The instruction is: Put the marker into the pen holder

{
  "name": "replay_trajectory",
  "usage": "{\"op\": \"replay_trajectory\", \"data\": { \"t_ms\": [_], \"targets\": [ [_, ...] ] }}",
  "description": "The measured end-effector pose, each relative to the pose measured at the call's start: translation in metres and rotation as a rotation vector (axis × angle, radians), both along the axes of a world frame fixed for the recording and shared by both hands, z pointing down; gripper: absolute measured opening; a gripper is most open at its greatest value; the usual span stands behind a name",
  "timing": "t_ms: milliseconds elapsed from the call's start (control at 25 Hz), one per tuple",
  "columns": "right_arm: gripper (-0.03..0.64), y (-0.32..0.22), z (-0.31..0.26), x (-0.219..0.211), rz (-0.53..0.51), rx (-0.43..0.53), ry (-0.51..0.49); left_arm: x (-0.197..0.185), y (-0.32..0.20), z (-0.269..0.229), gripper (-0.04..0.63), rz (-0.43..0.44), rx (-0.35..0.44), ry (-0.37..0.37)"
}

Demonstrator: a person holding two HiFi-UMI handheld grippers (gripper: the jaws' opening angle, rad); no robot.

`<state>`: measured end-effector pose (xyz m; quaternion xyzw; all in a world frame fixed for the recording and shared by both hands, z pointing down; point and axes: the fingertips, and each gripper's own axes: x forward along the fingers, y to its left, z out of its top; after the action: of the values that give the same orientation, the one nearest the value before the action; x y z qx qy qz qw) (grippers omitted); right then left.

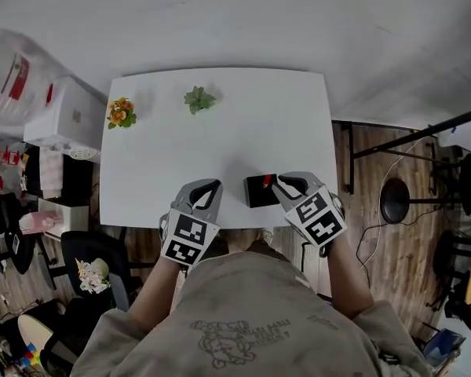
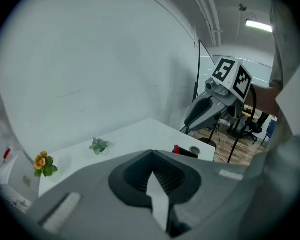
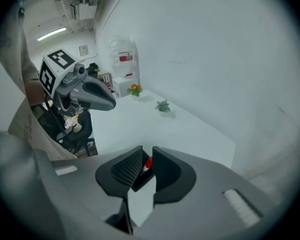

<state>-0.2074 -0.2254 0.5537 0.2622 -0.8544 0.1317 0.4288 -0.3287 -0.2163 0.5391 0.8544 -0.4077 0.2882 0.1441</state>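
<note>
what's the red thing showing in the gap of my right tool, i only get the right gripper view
Observer: That's the marker. The left gripper view shows it standing red end up in the black pen holder.
Operator: am i still touching it
Observer: No. From the left gripper view the right tool hangs in the air above the marker, with a gap between them.
Operator: where's the holder on the table
Observer: In the head view it stands near the front edge of the table, right of the middle.
Operator: and the left tool
Observer: In its own view the left tool has its jaws together with nothing between them.
</note>
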Motion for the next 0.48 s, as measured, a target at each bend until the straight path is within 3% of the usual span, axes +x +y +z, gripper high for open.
{"op": "replay_trajectory", "data": {
  "t_ms": [240,480],
  "targets": [
    [0.040,-0.023,-0.082,0.001,0.069,0.191,-0.150,-0.009,-0.023,-0.060,0.000,-0.037,0.181,0.031],
    [0.035,-0.033,-0.165,0.007,0.122,0.402,-0.334,-0.014,-0.037,-0.130,0.000,-0.071,0.353,0.070]
  ]
}}
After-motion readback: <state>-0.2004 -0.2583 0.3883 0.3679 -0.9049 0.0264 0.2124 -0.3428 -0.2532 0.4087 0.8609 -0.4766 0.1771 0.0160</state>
